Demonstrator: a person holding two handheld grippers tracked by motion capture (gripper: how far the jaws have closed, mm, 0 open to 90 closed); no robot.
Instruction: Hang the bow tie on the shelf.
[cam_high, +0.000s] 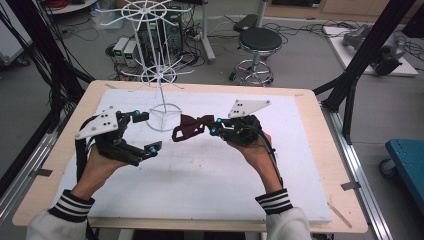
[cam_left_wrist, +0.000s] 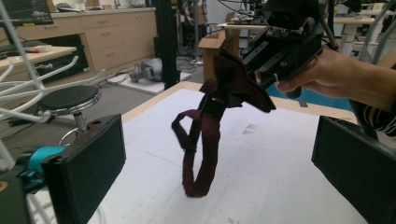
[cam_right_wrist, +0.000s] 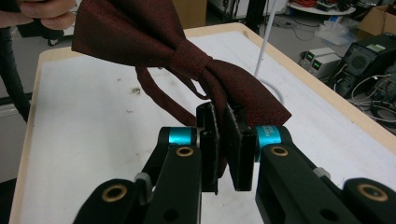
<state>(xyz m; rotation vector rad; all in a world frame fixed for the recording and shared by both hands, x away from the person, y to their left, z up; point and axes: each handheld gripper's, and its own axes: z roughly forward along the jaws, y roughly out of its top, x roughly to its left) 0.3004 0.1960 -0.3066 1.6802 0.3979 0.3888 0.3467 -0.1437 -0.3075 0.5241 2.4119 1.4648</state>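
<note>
Right fingers (cam_right_wrist: 223, 149) pinch the dark red bow tie (cam_right_wrist: 187, 56); left fingers (cam_high: 144, 133) gape wide, empty.

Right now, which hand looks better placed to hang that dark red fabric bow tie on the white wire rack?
Right: its hand-held gripper already clamps the dark red fabric bow tie; the left hand-held gripper is open.

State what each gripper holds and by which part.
The right gripper clamps one wing of the dark red bow tie, strap hanging loose. The left gripper holds nothing.
</note>
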